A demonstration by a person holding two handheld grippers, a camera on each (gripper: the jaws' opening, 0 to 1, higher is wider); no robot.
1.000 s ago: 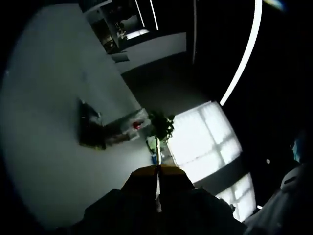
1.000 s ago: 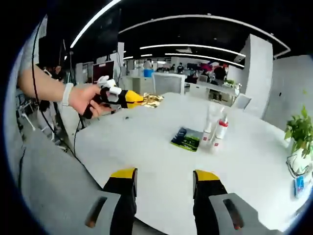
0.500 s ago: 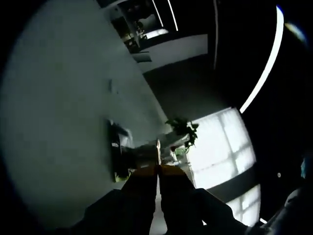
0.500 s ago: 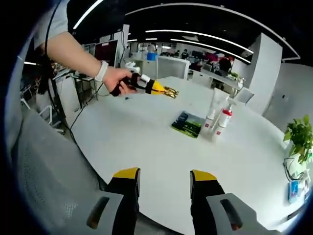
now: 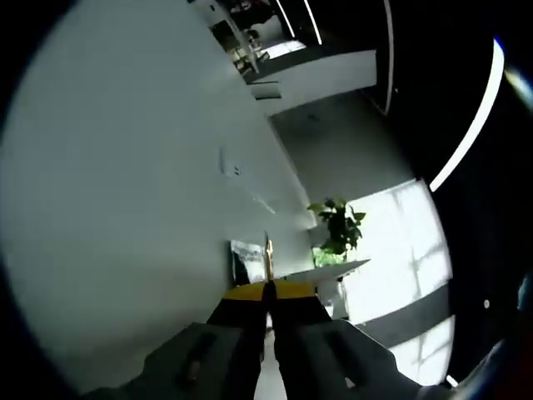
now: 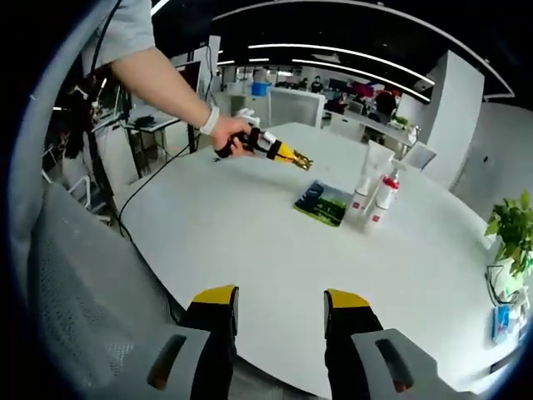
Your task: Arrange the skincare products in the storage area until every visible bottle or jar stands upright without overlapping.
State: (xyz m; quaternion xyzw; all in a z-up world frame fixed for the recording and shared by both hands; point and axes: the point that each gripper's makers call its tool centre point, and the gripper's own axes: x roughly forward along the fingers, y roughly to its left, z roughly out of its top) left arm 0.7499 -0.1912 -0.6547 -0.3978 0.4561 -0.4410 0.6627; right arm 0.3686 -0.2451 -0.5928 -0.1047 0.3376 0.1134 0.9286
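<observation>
While both tools are clear of the products, the arranging looks barely begun, or possibly already close to its end state; the pictures leave either reading open. In the right gripper view, two skincare items stand upright on the white counter (image 6: 250, 242): a tall white tube (image 6: 365, 177) and, just beside it, a white spray bottle (image 6: 384, 198) with a red band. They stand very near each other, and whether they touch cannot be told. Beside them lies a flat dark packet (image 6: 322, 202) with green print, resting on the counter next to the tube's base. Whether that packet counts as one of the products is unclear; if so, it is the only item lying down.

The right tool (image 6: 281, 307) hovers over the near edge of the counter, well apart from the products, its yellow-tipped jaws spread wide and holding nothing. The left tool (image 6: 301, 161), carried in the person's hand (image 6: 231, 143), reaches across the counter toward the packet without touching it; in the left gripper view the left tool (image 5: 267, 292) shows its jaws pressed together, with nothing visibly between them. A potted plant (image 6: 510, 228) sits at the far right edge.

What seems left, at most, is separating the two upright items slightly and dealing with the packet.
</observation>
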